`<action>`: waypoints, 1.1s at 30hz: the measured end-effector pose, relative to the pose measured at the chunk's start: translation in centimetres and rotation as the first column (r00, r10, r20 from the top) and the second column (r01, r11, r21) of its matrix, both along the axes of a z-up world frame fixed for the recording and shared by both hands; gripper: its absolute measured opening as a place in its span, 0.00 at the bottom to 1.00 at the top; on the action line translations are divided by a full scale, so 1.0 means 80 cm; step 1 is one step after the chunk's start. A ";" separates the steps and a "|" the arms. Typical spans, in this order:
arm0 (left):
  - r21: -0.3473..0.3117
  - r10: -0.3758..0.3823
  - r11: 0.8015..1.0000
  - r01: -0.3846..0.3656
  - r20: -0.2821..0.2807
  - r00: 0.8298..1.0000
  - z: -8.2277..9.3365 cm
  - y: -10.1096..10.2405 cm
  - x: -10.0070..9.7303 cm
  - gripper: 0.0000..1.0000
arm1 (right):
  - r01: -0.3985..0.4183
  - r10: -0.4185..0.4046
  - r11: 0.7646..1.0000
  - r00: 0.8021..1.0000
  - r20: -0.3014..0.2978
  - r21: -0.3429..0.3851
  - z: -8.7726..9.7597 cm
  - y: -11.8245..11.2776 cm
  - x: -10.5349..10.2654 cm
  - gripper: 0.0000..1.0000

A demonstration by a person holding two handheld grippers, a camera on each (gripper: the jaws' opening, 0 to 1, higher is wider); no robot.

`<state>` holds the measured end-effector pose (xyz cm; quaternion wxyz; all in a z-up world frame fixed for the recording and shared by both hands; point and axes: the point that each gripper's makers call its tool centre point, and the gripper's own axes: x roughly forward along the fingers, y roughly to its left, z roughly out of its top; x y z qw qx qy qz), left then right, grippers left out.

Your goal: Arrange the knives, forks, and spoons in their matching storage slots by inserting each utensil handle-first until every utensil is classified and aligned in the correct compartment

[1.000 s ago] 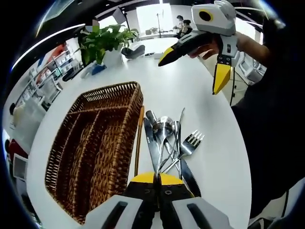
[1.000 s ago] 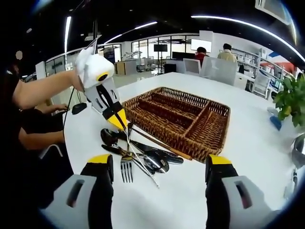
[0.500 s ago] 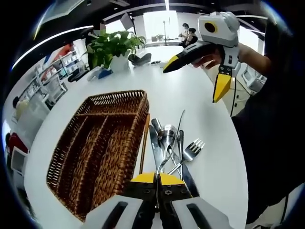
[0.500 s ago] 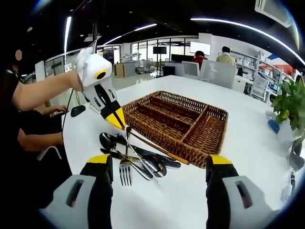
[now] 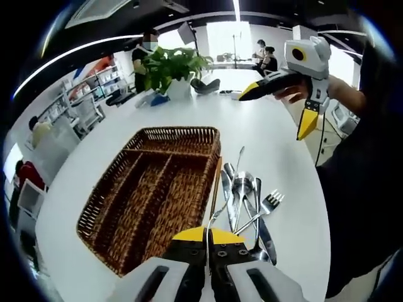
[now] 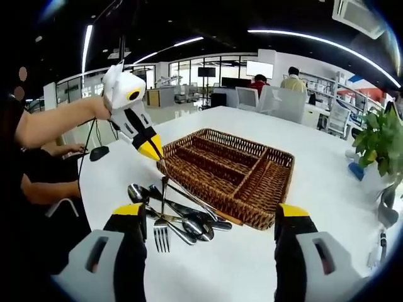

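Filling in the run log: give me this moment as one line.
left gripper: shut on thin metal utensil, lifting | right gripper: open, idle | brown wicker tray: empty | steel cutlery pile: beside tray

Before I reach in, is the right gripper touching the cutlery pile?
Apart. The left gripper view shows the right gripper raised well clear of the cutlery pile.

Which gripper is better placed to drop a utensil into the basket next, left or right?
Probably left. The left gripper is shut on a thin utensil lifted beside the wicker basket. The right gripper is open, empty and raised away from the pile.
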<state>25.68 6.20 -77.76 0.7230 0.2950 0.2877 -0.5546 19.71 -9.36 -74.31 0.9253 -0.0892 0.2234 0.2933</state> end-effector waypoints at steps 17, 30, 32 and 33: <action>-0.031 0.096 0.995 -0.096 -0.005 0.995 0.013 0.017 0.060 0.00 | 0.007 -0.007 1.000 1.000 -0.009 0.001 0.001 -0.003 0.006 0.91; -0.049 0.180 0.982 -0.181 -0.025 0.983 0.007 0.027 0.113 0.00 | 0.020 -0.020 1.000 1.000 -0.015 -0.008 -0.002 -0.006 0.012 0.91; -0.044 0.189 0.981 -0.190 -0.025 0.982 0.003 0.030 0.121 0.00 | 0.021 -0.021 1.000 1.000 -0.019 -0.011 -0.003 -0.005 0.012 0.91; -0.045 0.195 0.980 -0.196 -0.030 0.980 0.002 0.030 0.124 0.00 | 0.021 -0.021 1.000 1.000 -0.022 -0.015 -0.004 -0.005 0.012 0.91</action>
